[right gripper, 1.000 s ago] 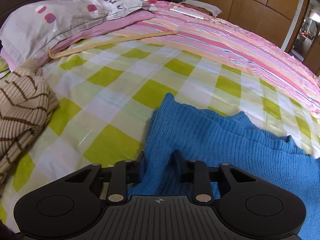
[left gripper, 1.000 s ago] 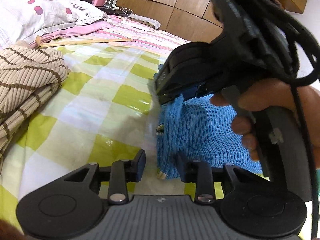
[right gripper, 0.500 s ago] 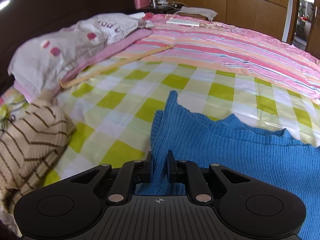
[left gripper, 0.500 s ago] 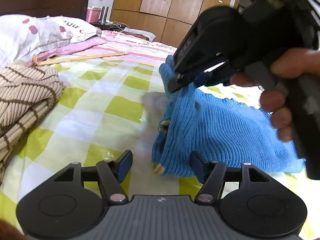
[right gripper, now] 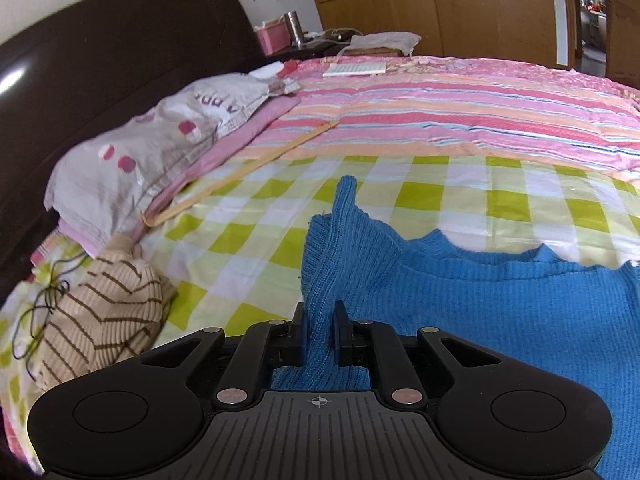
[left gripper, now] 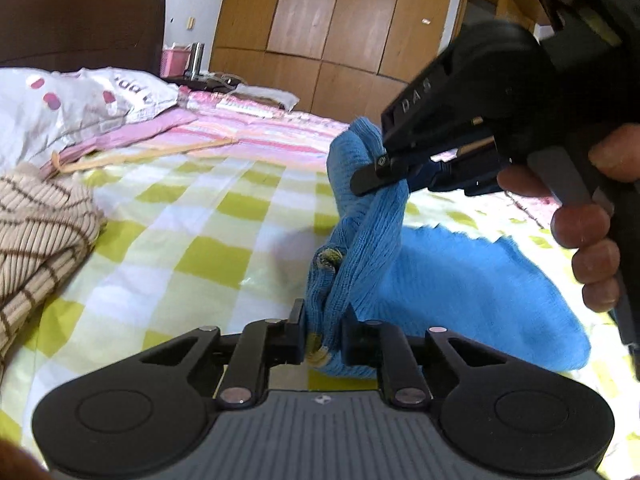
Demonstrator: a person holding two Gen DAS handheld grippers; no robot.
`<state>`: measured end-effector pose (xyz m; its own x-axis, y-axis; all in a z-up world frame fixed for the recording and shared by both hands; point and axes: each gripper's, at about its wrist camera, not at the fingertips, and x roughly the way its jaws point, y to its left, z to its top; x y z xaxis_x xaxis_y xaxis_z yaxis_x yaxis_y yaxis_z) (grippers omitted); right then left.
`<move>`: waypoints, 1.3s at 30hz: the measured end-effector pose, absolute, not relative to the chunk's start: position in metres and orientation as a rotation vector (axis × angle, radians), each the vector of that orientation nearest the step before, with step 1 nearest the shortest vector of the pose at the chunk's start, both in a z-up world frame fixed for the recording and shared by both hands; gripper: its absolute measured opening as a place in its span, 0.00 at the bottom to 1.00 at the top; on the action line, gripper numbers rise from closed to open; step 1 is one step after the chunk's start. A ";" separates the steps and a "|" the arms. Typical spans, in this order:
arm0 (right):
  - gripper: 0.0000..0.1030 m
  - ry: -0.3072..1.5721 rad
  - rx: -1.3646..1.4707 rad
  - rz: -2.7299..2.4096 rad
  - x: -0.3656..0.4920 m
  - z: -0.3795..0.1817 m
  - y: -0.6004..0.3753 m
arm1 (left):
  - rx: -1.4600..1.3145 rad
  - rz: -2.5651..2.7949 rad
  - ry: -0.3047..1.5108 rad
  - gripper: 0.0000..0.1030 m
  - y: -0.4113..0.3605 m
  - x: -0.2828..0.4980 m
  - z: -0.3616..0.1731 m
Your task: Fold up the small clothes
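Observation:
A blue knit sweater (left gripper: 460, 280) (right gripper: 480, 312) lies on the green-and-white checked sheet (left gripper: 200, 220), its left edge pulled up off the bed. My left gripper (left gripper: 322, 332) has its jaws closing, and the pads press a bunched lower fold of that edge. My right gripper (right gripper: 322, 332) is shut on a higher fold of the same edge. In the left wrist view the right gripper (left gripper: 376, 172) hangs above and further back, lifting the knit into a peak, with a person's hand (left gripper: 592, 240) on its handle.
A beige sweater with brown stripes (left gripper: 36, 224) (right gripper: 100, 316) is heaped at the left. Behind it are a white pillow (left gripper: 60, 100) (right gripper: 160, 140) and a thin wooden stick (left gripper: 140, 156) (right gripper: 240, 176). A pink striped quilt (right gripper: 440, 108) covers the far bed; wooden wardrobes (left gripper: 320, 20) stand behind.
The left jaws spread wide, then closed on the sweater's lower edge. The right gripper rose with its fold, drawing the edge up into a peak.

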<state>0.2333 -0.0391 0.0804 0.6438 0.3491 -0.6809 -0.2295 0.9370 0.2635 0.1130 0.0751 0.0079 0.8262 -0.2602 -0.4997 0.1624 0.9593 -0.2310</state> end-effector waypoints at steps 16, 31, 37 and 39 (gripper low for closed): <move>0.11 0.739 0.309 0.281 0.219 0.098 -0.125 | -0.100 -0.372 0.485 0.20 0.003 0.109 0.052; 0.11 0.668 0.346 0.229 0.200 0.103 -0.204 | -0.030 -0.521 0.471 0.20 -0.065 0.108 0.063; 0.11 0.703 0.363 0.160 0.196 0.071 -0.244 | 0.030 -0.575 0.538 0.20 -0.106 0.113 0.040; 0.11 0.730 0.379 0.138 0.197 0.055 -0.256 | 0.055 -0.587 0.567 0.20 -0.120 0.114 0.030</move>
<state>0.1967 -0.2557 0.0550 0.7400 0.2529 -0.6232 0.0082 0.9232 0.3843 0.1139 -0.1201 0.0301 0.6849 -0.5093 -0.5211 0.5385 0.8355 -0.1088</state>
